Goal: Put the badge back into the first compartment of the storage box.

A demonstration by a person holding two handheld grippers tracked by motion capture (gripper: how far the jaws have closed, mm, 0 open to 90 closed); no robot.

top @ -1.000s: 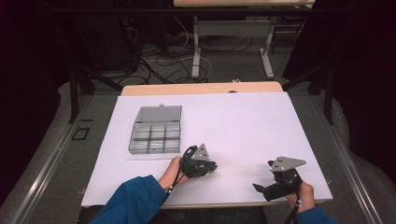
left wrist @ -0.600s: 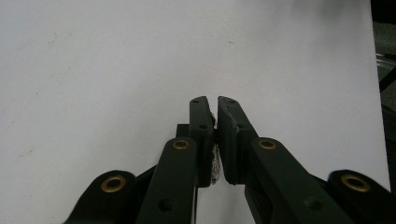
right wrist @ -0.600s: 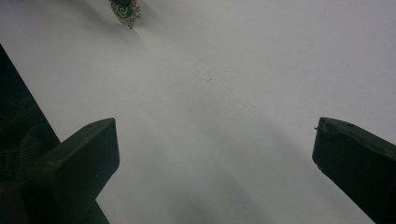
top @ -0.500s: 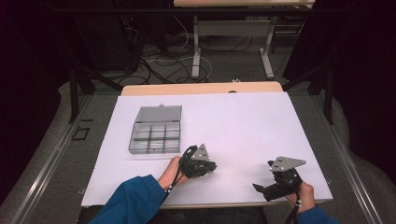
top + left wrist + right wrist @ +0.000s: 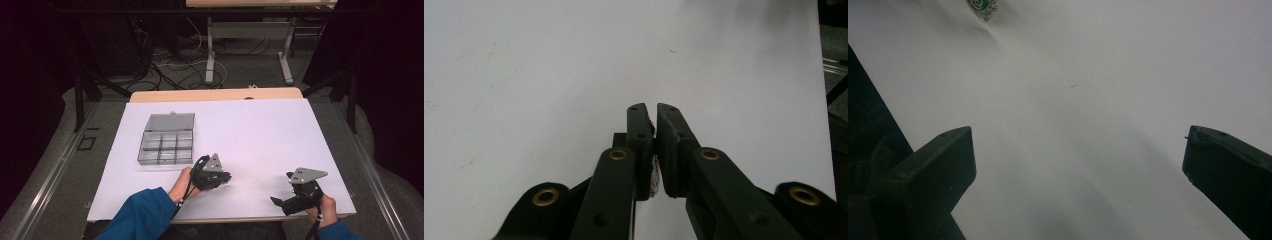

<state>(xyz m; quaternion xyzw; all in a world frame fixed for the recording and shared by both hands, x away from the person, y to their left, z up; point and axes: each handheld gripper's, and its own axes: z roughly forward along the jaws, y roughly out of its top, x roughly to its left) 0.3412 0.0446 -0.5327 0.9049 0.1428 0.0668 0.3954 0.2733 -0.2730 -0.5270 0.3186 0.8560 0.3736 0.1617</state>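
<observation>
A white sheet covered the worktop (image 5: 260, 130), with dark floor and cables beyond. Near the front edge, the right tool (image 5: 281, 203) rested low with its jaws spread wide over bare sheet. The left tool (image 5: 226, 177), held just left of centre, had its jaws pressed together. Farther back on the left sat a clear compartment box (image 5: 166, 145), lid raised.

The counter (image 5: 260, 135) wore a matt white sheet, paper-smooth, with a bare strip of pale wood along its far edge. The compartment box (image 5: 167, 139) looked like clear, slightly glossy plastic. Both grippers' fingers (image 5: 641, 145) were matt black plastic with brass-coloured rivets, each topped by a dull grey plate (image 5: 308, 174).
</observation>
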